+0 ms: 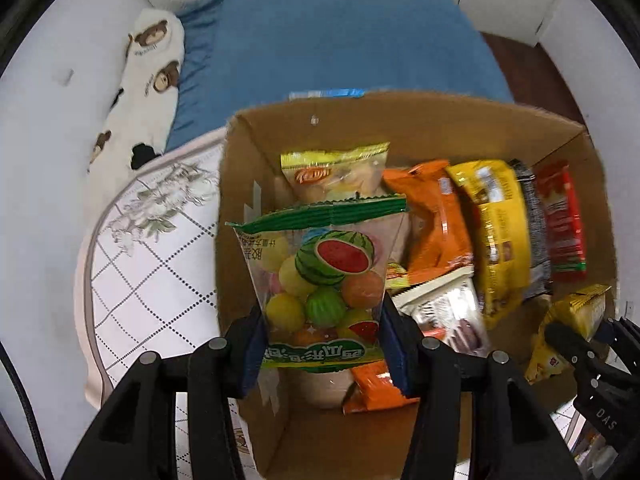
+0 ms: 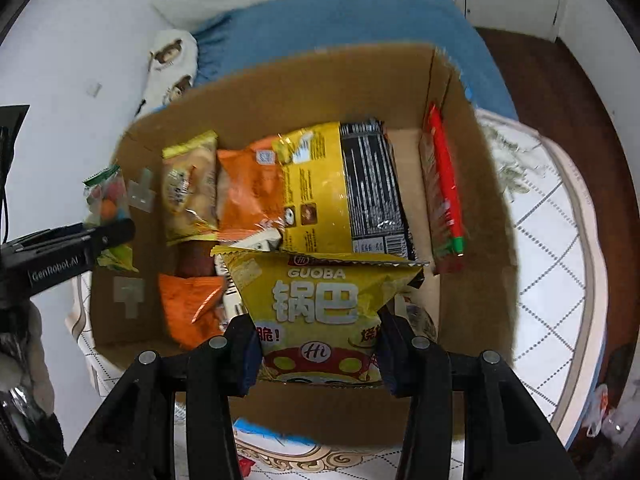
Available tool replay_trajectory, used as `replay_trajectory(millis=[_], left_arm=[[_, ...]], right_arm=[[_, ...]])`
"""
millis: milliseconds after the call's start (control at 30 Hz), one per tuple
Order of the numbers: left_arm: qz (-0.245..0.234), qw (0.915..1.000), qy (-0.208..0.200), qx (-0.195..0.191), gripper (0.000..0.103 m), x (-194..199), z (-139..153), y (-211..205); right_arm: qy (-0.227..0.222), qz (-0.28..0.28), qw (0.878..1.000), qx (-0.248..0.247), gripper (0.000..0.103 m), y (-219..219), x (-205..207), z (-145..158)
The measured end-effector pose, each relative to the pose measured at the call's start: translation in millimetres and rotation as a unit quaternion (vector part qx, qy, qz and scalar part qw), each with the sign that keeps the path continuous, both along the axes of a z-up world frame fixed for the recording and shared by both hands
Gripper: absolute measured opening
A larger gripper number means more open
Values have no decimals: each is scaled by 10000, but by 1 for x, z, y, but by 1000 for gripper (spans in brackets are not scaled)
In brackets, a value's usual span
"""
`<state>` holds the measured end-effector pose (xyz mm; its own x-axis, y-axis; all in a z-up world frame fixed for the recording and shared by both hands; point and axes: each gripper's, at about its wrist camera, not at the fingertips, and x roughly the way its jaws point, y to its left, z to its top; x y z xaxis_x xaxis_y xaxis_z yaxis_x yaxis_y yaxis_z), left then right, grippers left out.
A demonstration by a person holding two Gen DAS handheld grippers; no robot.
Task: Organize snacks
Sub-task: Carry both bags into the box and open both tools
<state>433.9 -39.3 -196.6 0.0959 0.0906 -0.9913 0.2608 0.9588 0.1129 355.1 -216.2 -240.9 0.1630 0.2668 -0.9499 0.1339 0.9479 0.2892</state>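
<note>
My left gripper [image 1: 322, 344] is shut on a clear fruit-candy bag [image 1: 320, 272] with a green top and watermelon print, held over the left end of an open cardboard box [image 1: 400, 120]. My right gripper [image 2: 318, 354] is shut on a yellow GUOBA snack bag [image 2: 320, 304], held over the near side of the same box [image 2: 472, 184]. Inside the box lie several snack packs: orange [image 2: 248, 196], yellow [image 2: 312, 188], black striped [image 2: 372, 184] and red [image 2: 444, 196]. The left gripper with the candy bag [image 2: 106, 196] shows at the left in the right wrist view.
The box stands on a white quilted cover with a flower print [image 1: 152, 248]. A blue sheet [image 1: 340, 40] and a white bear-print pillow [image 1: 148, 80] lie behind it. Dark wooden floor [image 2: 560, 88] shows to the right.
</note>
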Motion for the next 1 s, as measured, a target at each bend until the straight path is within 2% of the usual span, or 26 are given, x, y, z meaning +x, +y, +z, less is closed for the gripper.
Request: replay_trajectory(millis=[67, 100, 133, 167, 200, 367, 467, 700, 1000], left_arm=[[69, 10000, 63, 29, 49, 7, -8, 3], [102, 9998, 100, 114, 50, 10, -12, 4], [150, 9997, 191, 100, 56, 12, -17, 7], [210, 9993, 302, 41, 63, 14, -21, 9], [258, 9990, 359, -49, 63, 17, -24, 10], [233, 9991, 331, -151, 75, 15, -27, 5], [187, 9995, 207, -120, 75, 7, -24, 1], [213, 9986, -101, -475, 75, -25, -8, -7], [304, 9931, -901, -689, 75, -72, 30, 0]], right_arm=[[235, 92, 9997, 6, 51, 4, 4, -14], [348, 106, 9993, 28, 61, 5, 5, -20], [472, 156, 9988, -26, 71, 8, 7, -25], [522, 193, 9984, -88, 94, 10, 8, -30], [525, 206, 9983, -114, 98, 10, 7, -31], [562, 215, 9981, -142, 98, 14, 6, -32], [504, 160, 9984, -214, 98, 13, 5, -29], [281, 88, 9985, -461, 98, 11, -4, -11], [-212, -52, 9976, -658, 98, 1, -32, 31]])
